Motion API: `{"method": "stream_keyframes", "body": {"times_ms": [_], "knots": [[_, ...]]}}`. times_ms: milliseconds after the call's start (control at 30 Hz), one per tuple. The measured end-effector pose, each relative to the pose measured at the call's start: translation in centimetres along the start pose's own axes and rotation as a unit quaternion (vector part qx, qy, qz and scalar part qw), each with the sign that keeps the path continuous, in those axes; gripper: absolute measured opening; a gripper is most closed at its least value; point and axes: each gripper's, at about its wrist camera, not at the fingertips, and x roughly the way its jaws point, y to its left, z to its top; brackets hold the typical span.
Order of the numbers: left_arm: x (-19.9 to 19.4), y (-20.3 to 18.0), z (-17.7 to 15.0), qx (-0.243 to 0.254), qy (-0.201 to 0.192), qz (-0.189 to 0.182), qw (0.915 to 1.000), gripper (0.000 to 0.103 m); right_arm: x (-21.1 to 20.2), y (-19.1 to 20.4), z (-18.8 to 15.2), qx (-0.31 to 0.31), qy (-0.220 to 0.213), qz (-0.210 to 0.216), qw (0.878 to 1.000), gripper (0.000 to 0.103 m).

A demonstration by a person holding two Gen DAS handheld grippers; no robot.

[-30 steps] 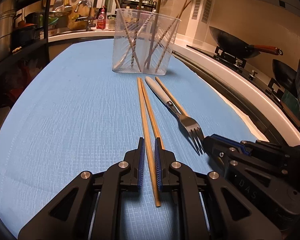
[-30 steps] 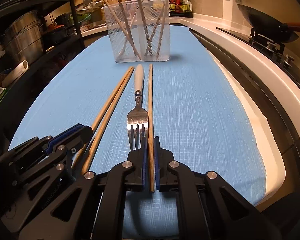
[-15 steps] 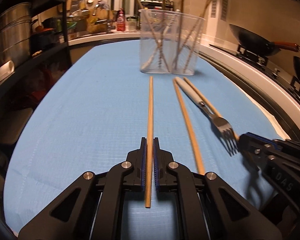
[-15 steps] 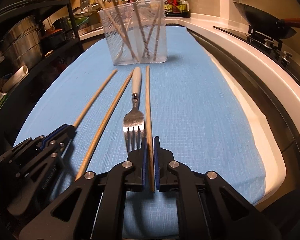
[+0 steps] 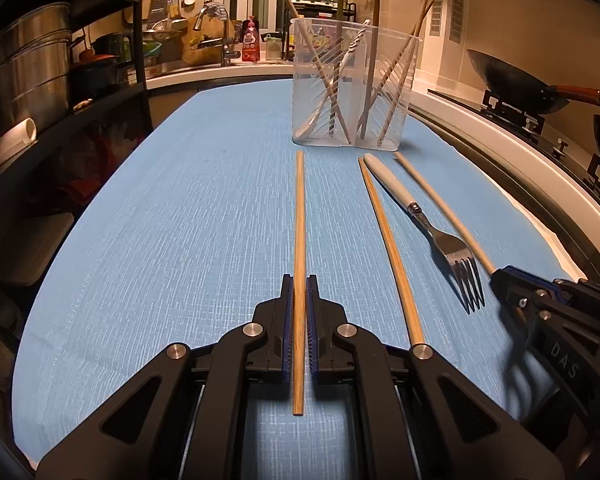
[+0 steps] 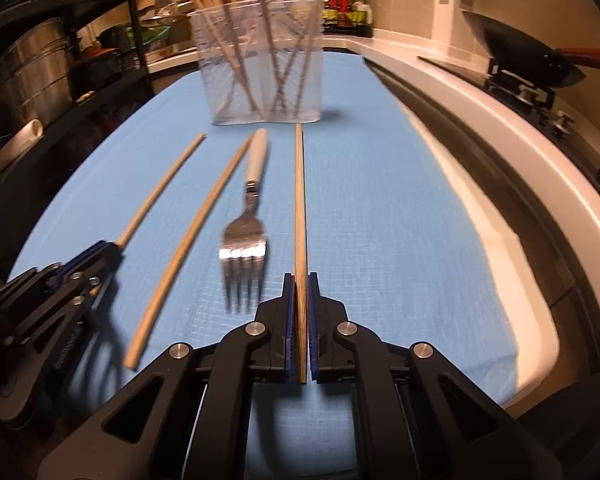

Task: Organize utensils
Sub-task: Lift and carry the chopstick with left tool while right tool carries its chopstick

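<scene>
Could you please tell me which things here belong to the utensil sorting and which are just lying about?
Job: left gripper with its chopstick; right gripper with its chopstick; loose chopstick; fork; clear holder.

Lying about: wok; steel pot; blue mat.

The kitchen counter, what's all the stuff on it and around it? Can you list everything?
Wooden chopsticks: three, tan; one in the left gripper, one in the right gripper, one loose on the cloth left of the fork.
Metal fork with a white handle: one, silver and white; lying on the cloth between the loose chopstick and the right gripper's chopstick.
Clear plastic utensil holder: one, see-through; far end of the cloth, with chopsticks and utensils standing inside.
Blue woven cloth: one, blue; covering the counter.
Wok with a reddish handle: one, black; on the stove at right.
Steel pots: silver; on the shelf at left.
Left gripper: black with blue pads, shut.
Right gripper: same colours, shut.
</scene>
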Motion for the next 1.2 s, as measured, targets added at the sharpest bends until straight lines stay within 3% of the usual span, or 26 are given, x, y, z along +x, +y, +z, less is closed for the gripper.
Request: {"method": "stream_keyframes", "body": {"times_ms": [100, 367, 767, 1200], "knots": [[0.0, 0.1, 0.0, -0.001, -0.002, 0.005, 1.0, 0.006, 0.1, -1.1, 0.1, 0.025, -0.003, -0.007, 1.0, 0.006], [0.0, 0.2, -0.1, -0.001, -0.003, 0.006, 1.0, 0.007, 0.6, -0.6, 0.0, 0.023, -0.031, -0.009, 0.999, 0.007], [-0.3, 0.2, -0.2, -0.007, -0.004, 0.0, 1.0, 0.006, 0.5, -0.2, -0.1, 0.012, -0.035, -0.007, 0.999, 0.006], [-1.7, 0.0, 0.2, -0.003, -0.033, -0.008, 0.9994, 0.006, -0.6, -0.4, 0.2, 0.013, -0.048, -0.002, 0.999, 0.006]]}}
